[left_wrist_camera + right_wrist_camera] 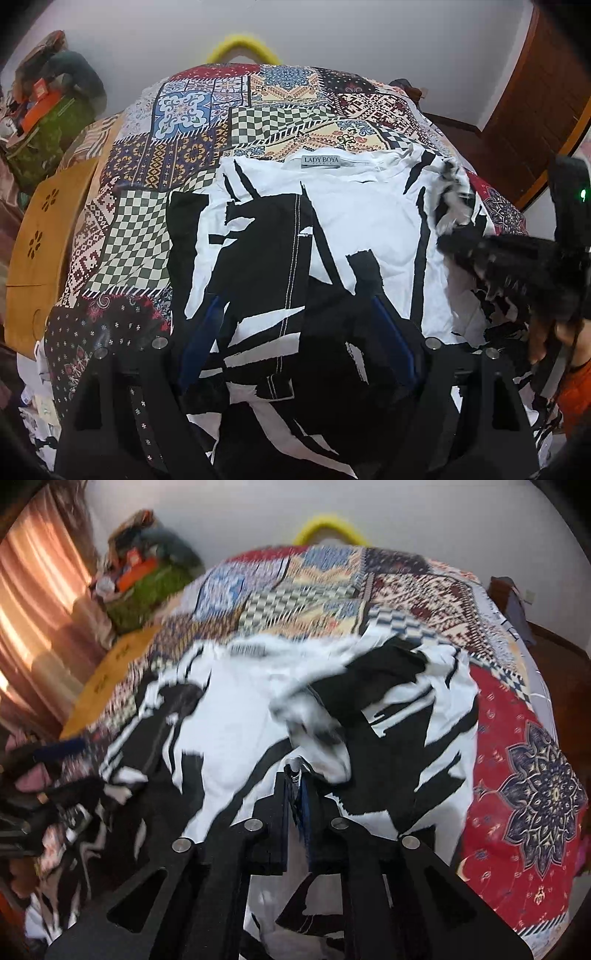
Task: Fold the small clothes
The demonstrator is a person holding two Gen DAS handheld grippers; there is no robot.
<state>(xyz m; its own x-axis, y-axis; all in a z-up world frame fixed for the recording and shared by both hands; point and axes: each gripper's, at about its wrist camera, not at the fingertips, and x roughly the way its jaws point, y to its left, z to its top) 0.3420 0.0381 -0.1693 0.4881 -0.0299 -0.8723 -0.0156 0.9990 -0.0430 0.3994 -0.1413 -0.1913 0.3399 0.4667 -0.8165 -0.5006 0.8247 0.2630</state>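
A black-and-white patterned garment (347, 218) with a "LADY BOYA" neck label lies spread on a patchwork bedspread (192, 122). My left gripper (299, 306) hovers open just above the garment's near middle, its blue-padded fingers wide apart. My right gripper (295, 775) is shut on a fold of the garment's (236, 716) right sleeve edge and holds it lifted over the white body. In the left wrist view the right gripper (454, 236) shows at the right with the cloth bunched at its tip.
A wooden board (44, 251) lies at the bed's left edge. A green bag of clutter (48, 125) stands far left. A yellow hoop (243, 48) rises behind the bed. Curtains (33, 602) hang on the left, a wooden door (535, 110) on the right.
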